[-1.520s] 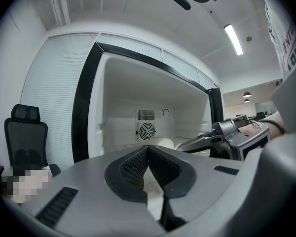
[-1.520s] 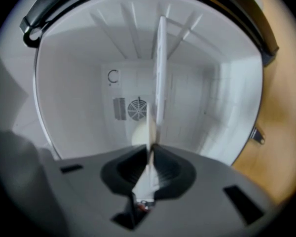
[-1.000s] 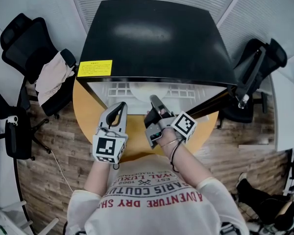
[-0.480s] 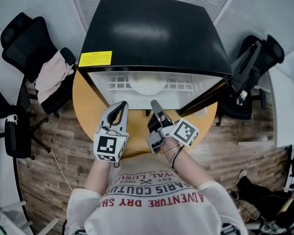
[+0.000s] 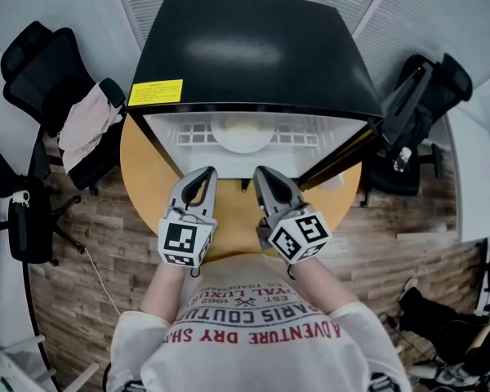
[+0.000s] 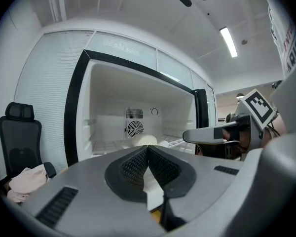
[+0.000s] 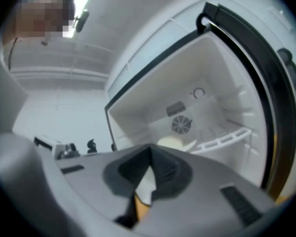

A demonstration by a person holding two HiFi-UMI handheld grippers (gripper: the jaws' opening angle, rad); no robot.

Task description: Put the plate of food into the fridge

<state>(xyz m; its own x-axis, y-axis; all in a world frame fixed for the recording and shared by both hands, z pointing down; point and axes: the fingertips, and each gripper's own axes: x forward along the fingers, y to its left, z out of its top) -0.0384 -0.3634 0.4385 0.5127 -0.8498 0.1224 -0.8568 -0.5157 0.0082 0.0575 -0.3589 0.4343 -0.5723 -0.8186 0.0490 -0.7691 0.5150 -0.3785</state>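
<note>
The black fridge [image 5: 253, 55] stands open on the round wooden table [image 5: 147, 178]. A white plate of pale food [image 5: 243, 134] rests on its wire shelf, seen also as the plate [image 6: 147, 140] in the left gripper view and the plate [image 7: 173, 143] in the right gripper view. My left gripper [image 5: 210, 172] and right gripper [image 5: 260, 171] hover side by side just in front of the fridge opening. Both point at it, and both are shut with nothing between the jaws. Up close, the left gripper [image 6: 147, 149] and the right gripper [image 7: 150, 158] have their pads pressed together.
The fridge door [image 5: 343, 158] hangs open at the right. A black office chair with a pink garment [image 5: 86, 125] stands at the left, and another chair [image 5: 425, 104] at the right. A yellow label [image 5: 157, 92] sits on the fridge top. The floor is wood.
My right gripper has rolled level, so its marker cube now faces up, and its jaws have closed. The left gripper has hardly moved.
</note>
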